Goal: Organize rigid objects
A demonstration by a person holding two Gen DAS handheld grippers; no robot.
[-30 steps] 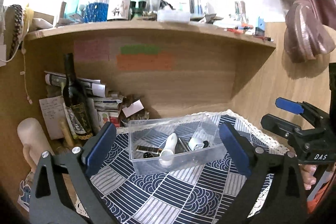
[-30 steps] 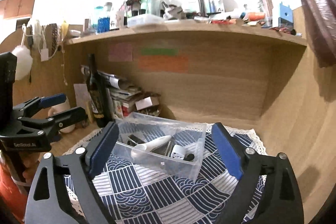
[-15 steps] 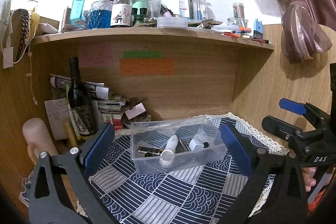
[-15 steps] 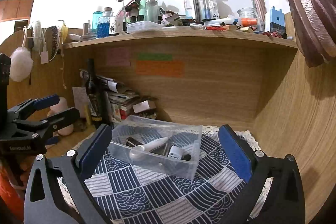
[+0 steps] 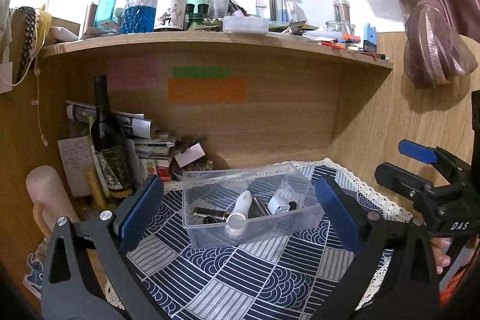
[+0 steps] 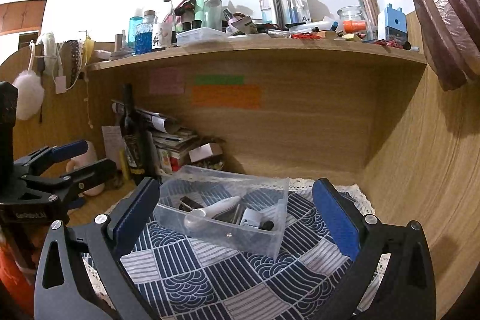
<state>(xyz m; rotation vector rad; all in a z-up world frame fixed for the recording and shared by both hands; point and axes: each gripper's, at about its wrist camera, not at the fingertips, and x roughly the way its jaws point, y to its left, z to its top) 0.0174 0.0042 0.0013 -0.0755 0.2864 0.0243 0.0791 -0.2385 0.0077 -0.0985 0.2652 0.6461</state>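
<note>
Beyond both grippers, left (image 5: 238, 207) and right (image 6: 235, 210), each spread wide and empty, a clear plastic bin (image 5: 252, 233) sits on the blue patterned cloth (image 5: 240, 275), holding a smooth white bottle (image 5: 240, 207) and small cylinders.

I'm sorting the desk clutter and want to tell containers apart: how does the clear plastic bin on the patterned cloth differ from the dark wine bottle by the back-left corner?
The clear plastic bin is low, wide and open-topped; the dark wine bottle is tall and narrow. The bin is see-through, showing small items inside; the bottle is dark, so its contents cannot be seen. The bin sits on the patterned cloth; the bottle stands off it, against stacked papers. Both are rigid and rest upright under the shelf.
</note>
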